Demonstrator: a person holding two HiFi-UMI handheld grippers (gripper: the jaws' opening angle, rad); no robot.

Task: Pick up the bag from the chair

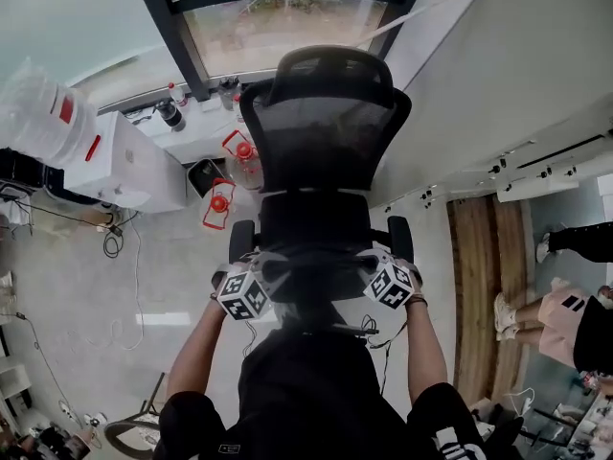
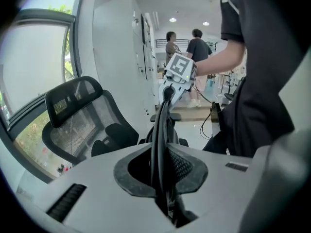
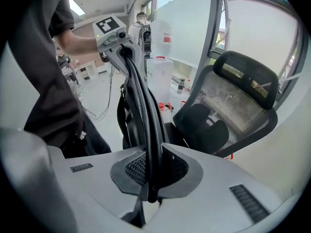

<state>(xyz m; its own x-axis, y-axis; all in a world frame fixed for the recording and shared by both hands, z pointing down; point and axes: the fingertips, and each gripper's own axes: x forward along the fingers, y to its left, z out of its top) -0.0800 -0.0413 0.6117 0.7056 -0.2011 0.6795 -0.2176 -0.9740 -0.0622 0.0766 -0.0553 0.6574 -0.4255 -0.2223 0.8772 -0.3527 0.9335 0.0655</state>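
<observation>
A black mesh office chair (image 1: 326, 132) stands in front of me, also seen in the left gripper view (image 2: 77, 115) and the right gripper view (image 3: 238, 101). The black bag (image 1: 311, 290) hangs between my two grippers, just in front of the seat. My left gripper (image 1: 271, 276) is shut on the bag's black strap (image 2: 159, 130), which runs across to the right gripper's marker cube (image 2: 181, 68). My right gripper (image 1: 362, 270) is shut on the strap's other end (image 3: 146, 115), with the bag's body (image 3: 127, 118) hanging below. The bag's lower part is hidden behind my torso.
White boxes and a white unit (image 1: 124, 161) stand at the left by the window (image 1: 287, 17). Red-capped items (image 1: 220, 204) lie on the floor beside the chair, and cables (image 1: 113, 242) trail at the left. A person (image 1: 565, 324) is at the far right.
</observation>
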